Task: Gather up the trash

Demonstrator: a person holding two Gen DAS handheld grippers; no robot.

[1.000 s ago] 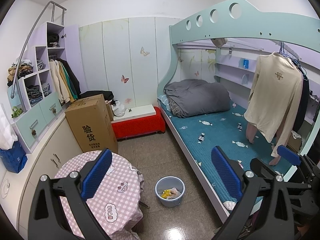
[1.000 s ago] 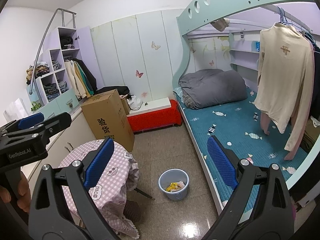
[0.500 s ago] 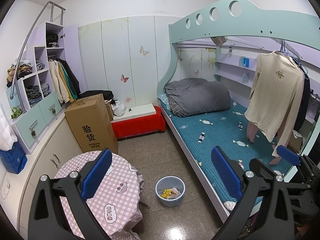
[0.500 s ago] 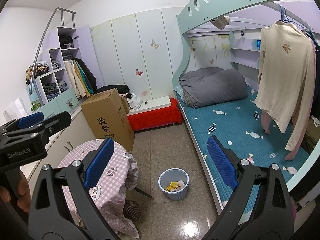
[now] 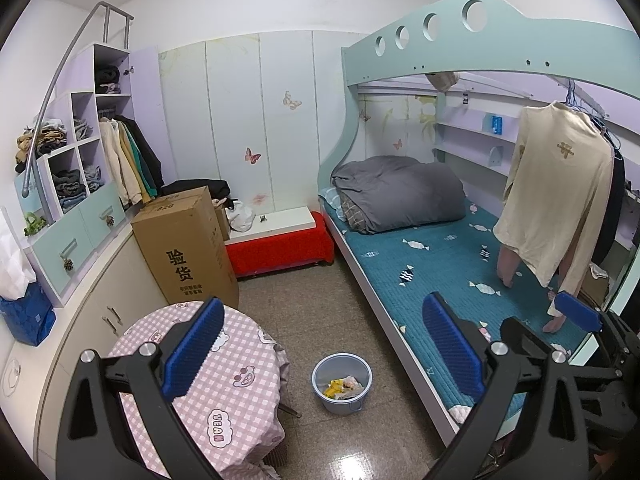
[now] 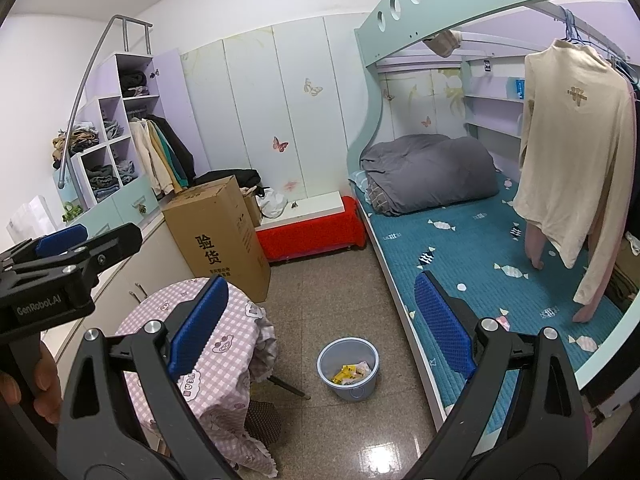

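Note:
A pale blue trash bucket (image 5: pixel 342 383) (image 6: pixel 349 368) stands on the floor between a small table and the bed, with yellow and white wrappers (image 5: pixel 340 386) (image 6: pixel 352 372) inside. My left gripper (image 5: pixel 324 344) is held high above the floor, open, nothing between its blue pads. My right gripper (image 6: pixel 322 320) is also open and empty, at a similar height. The left gripper's side shows at the left edge of the right wrist view, held by a hand (image 6: pixel 24 384).
A round table with a pink checked cloth (image 5: pixel 224 380) (image 6: pixel 224 344) sits left of the bucket. A tall cardboard box (image 5: pixel 184 244), a red bench (image 5: pixel 280 246), white cabinets (image 5: pixel 100 304) and a bunk bed (image 5: pixel 440 264) with hanging clothes (image 5: pixel 556 200) ring the tiled floor.
Both views have shifted only slightly; the bucket and furniture stay where they were and both grippers remain open.

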